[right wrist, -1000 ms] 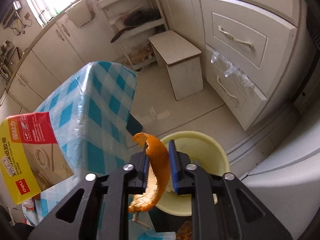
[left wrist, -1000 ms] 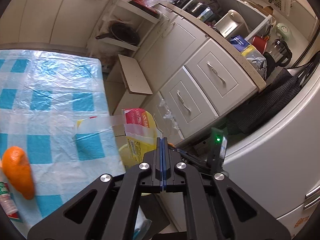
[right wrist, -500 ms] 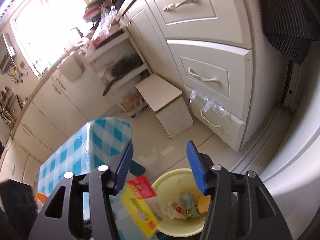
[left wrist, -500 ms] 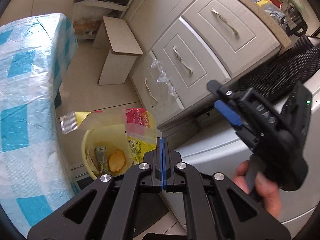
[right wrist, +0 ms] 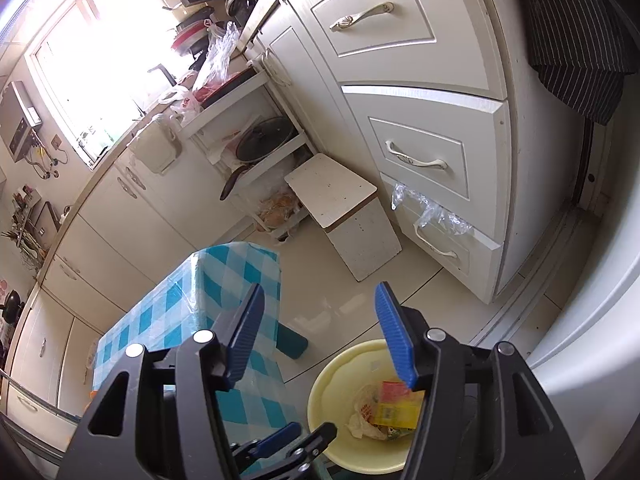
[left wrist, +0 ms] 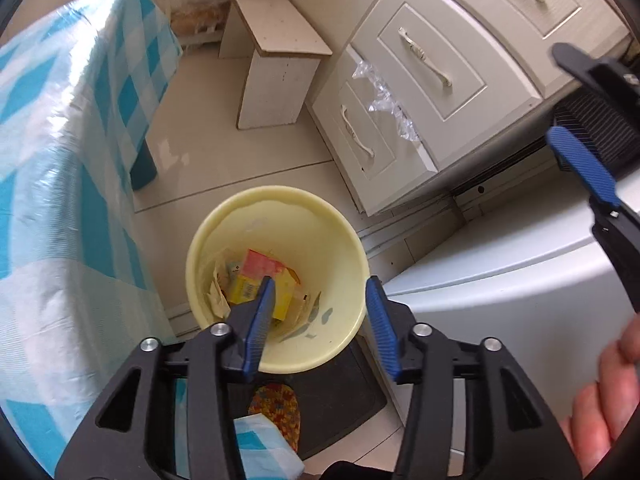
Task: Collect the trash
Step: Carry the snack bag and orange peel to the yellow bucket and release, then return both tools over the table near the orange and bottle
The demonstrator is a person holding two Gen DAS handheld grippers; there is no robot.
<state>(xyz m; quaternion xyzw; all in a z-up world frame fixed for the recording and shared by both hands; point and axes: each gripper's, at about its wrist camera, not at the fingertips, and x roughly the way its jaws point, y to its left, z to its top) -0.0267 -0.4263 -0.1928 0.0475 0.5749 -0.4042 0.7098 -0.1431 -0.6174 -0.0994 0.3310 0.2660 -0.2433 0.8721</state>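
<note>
Both of your grippers stand wide apart and hold nothing: the left gripper [left wrist: 320, 312] hangs right above the round pale-yellow plastic bin [left wrist: 340, 240], the right gripper [right wrist: 320, 336] beside it. The yellow-and-red cardboard box [left wrist: 260, 280] lies inside with crumpled wrappers [right wrist: 362, 416].

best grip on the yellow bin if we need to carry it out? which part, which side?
Take the yellow bin by its rim, coming straight down from above: it stands upright, mouth open, and the wall looks thin enough for one finger inside and one outside. Use the rim toward the drawers, where the floor is free; the table crowds the other side. The left tongs, open above it, are nearest.
</note>
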